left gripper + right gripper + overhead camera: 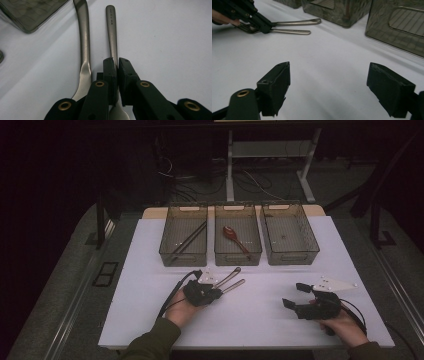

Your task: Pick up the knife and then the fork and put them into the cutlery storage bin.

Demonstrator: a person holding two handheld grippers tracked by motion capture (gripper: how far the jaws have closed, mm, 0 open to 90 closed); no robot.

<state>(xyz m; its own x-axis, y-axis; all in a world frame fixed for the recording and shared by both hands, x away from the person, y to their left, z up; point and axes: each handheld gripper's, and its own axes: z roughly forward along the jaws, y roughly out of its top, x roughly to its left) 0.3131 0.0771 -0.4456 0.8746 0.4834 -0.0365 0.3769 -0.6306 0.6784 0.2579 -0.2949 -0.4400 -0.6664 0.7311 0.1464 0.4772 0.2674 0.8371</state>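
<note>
Two metal utensils lay side by side on the surface, handles toward two o'clock, the left gripper (216, 292) jaws clamped on the nearer fork (112, 37), while the right gripper (296, 295) jaws stood apart.

Forks (85, 47): we saw brushed metal, a dull satin sheen, smooth handles.
Left tongs (117, 65): we found matt black plastic, with brass-coloured rivets at the joints.
Right tongs (328, 85): we noted the same matt black plastic, rough and chipped along the pad edges.
Table (260, 315): we saw a smooth, matt white top.
Bins (238, 251): we saw smoky translucent plastic, glossy, with ribbed floors.
Spoon (233, 236): we saw a glossy red finish.
</note>
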